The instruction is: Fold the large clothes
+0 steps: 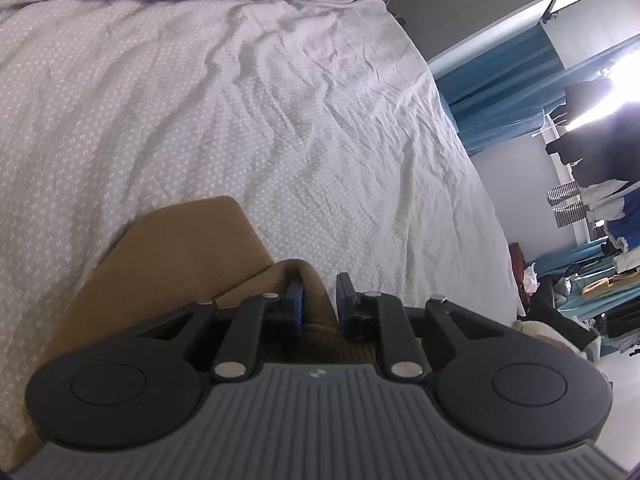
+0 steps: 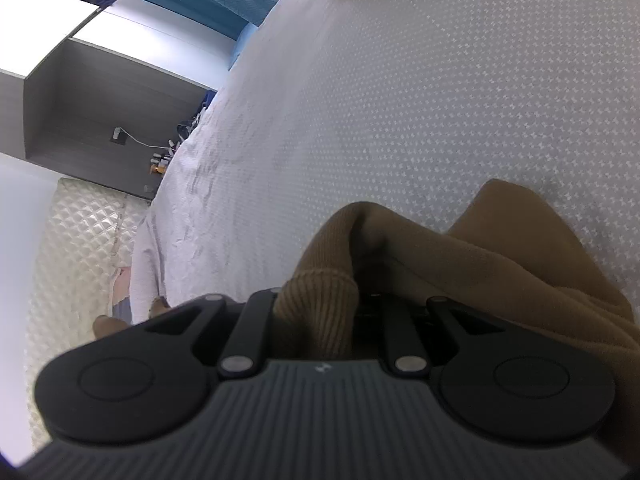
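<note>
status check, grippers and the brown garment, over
Left gripper jaws parted, brown knit garment between them. Right gripper shut on its ribbed edge. Garment partly down on bedspread. Nothing in the way.

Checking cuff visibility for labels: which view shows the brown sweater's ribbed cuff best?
Right wrist view. The ribbed cuff sits centre frame, knit ribs sharp, bunched over the right gripper, whose fingertips it hides. Left wrist view shows only plain folds of the brown sweater and a ribbed strip between the left gripper pads.
</note>
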Action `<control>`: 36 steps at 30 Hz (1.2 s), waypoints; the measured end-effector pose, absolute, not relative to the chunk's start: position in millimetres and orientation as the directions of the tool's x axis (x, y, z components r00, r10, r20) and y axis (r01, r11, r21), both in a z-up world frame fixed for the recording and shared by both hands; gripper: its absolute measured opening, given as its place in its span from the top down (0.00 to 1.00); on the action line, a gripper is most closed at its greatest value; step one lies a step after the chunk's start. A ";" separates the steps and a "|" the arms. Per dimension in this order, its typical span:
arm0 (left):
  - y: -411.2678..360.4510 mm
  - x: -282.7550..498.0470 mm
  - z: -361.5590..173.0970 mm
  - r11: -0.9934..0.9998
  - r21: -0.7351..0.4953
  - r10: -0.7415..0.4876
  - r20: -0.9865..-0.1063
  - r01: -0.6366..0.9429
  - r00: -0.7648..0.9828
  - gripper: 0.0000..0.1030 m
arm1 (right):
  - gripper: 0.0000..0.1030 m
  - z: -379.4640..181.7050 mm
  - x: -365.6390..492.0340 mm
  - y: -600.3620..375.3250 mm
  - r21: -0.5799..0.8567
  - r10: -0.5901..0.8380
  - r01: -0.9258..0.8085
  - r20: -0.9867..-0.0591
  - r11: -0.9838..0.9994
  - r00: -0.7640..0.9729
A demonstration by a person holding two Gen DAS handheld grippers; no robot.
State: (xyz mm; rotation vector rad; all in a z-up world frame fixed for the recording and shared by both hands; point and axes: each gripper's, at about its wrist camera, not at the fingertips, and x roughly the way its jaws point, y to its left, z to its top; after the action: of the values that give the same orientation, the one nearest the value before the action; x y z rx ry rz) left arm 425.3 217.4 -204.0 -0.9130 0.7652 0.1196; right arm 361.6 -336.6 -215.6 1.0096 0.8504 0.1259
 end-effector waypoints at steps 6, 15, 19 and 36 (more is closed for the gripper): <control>227.6 421.0 -196.0 0.587 -0.746 -0.325 -0.574 -0.316 0.752 0.58 | 0.84 -218.5 351.4 -346.7 0.800 0.475 0.268 -0.549 0.537 0.687; 251.7 376.3 -156.9 0.553 -0.811 -0.394 -0.457 -0.191 0.798 0.25 | 0.84 -217.4 338.9 -357.8 0.830 0.504 0.268 -0.520 0.490 0.690; 242.8 346.3 -138.3 0.613 -0.783 -0.361 -0.397 -0.106 0.844 0.25 | 0.84 -215.1 335.4 -357.7 0.825 0.498 0.272 -0.526 0.495 0.689; 82.2 344.6 -143.8 0.936 -0.315 -0.297 -0.475 0.155 0.828 0.25 | 0.83 -209.4 327.1 -358.9 0.815 0.478 0.274 -0.533 0.510 0.698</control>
State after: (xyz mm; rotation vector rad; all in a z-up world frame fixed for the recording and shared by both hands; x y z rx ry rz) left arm 344.6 82.2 -143.8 -0.2701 0.5453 -0.2434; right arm 327.1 -358.9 -209.4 1.0601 0.8283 0.1419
